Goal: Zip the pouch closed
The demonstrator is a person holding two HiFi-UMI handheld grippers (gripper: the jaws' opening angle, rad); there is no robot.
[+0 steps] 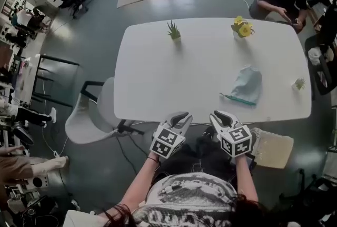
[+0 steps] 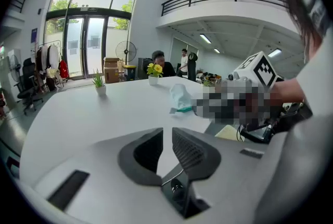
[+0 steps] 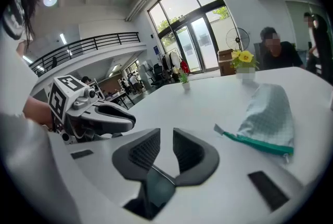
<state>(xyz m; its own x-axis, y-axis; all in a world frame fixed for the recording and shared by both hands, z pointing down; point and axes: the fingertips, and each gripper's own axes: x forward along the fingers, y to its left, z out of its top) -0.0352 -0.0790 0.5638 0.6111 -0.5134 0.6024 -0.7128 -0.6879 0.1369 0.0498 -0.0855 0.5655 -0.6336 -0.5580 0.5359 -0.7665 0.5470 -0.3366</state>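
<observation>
Just off the table's (image 1: pixel 158 73) near edge, the left gripper (image 1: pixel 181 116) and right gripper (image 1: pixel 219 115) hover side by side. Each has its jaws a little apart with nothing between them. Beyond the right one, the pale pouch (image 1: pixel 246 85) lies toward the table's near right corner, its teal zipper edge facing the near edge.

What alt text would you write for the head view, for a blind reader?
A pale blue-green pouch with a teal zip lies on a white table, toward its near right corner. The left tongs and the right tongs are at the near edge, both empty, not touching the pouch. A small green plant and yellow flowers stand behind.
</observation>
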